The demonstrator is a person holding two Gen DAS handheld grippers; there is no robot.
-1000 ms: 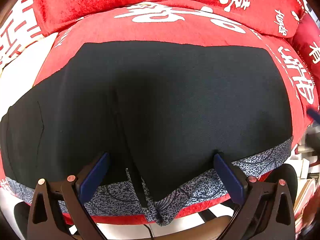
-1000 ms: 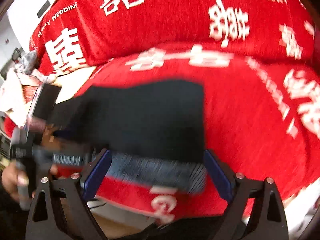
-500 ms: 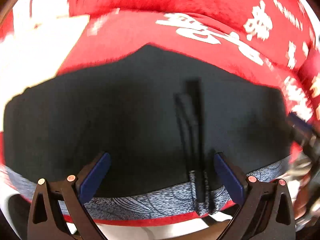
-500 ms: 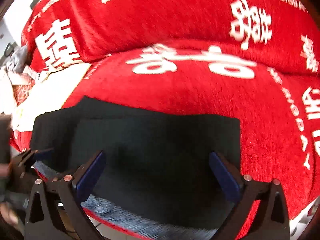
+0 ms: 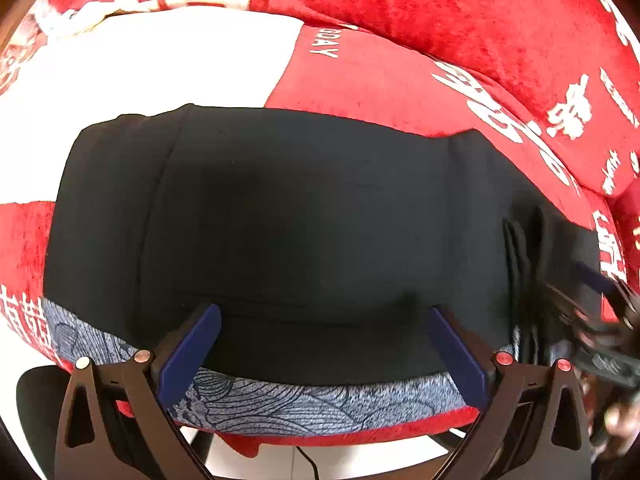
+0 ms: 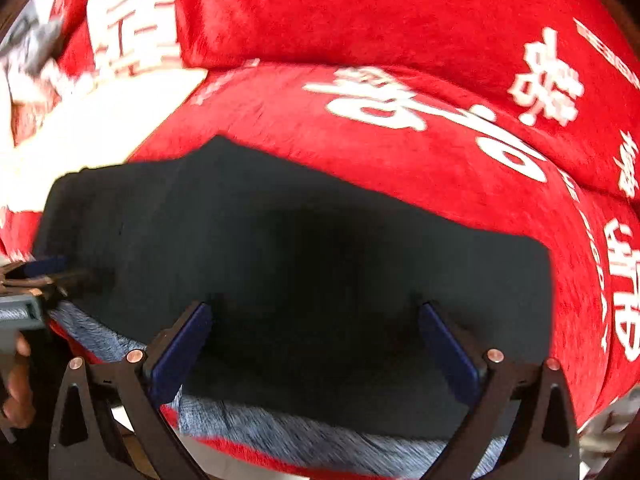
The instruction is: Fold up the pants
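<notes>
Black pants (image 5: 300, 220) lie spread flat on a red seat cushion (image 5: 380, 84) printed with white characters. Their left end shows a sewn seam, and narrow folds run down near their right end. My left gripper (image 5: 324, 312) hovers open over the pants' near edge, nothing between its blue pads. In the right wrist view the same pants (image 6: 320, 240) fill the middle, their right edge straight. My right gripper (image 6: 314, 306) is open above the near part of the cloth, empty. Each gripper shows blurred at the other view's side edge.
A grey-blue patterned strip (image 5: 320, 400) runs along the cushion's front edge. A white panel (image 5: 160, 80) lies behind the pants on the left. A red back cushion (image 6: 360, 12) rises behind. Hands (image 6: 16, 392) hold the gripper handles. Pale floor and a cable (image 5: 304, 456) show below.
Both grippers have slid left along the pants. The left view now reaches the pants' left end and the white panel. The right gripper came lower, over the cloth.
</notes>
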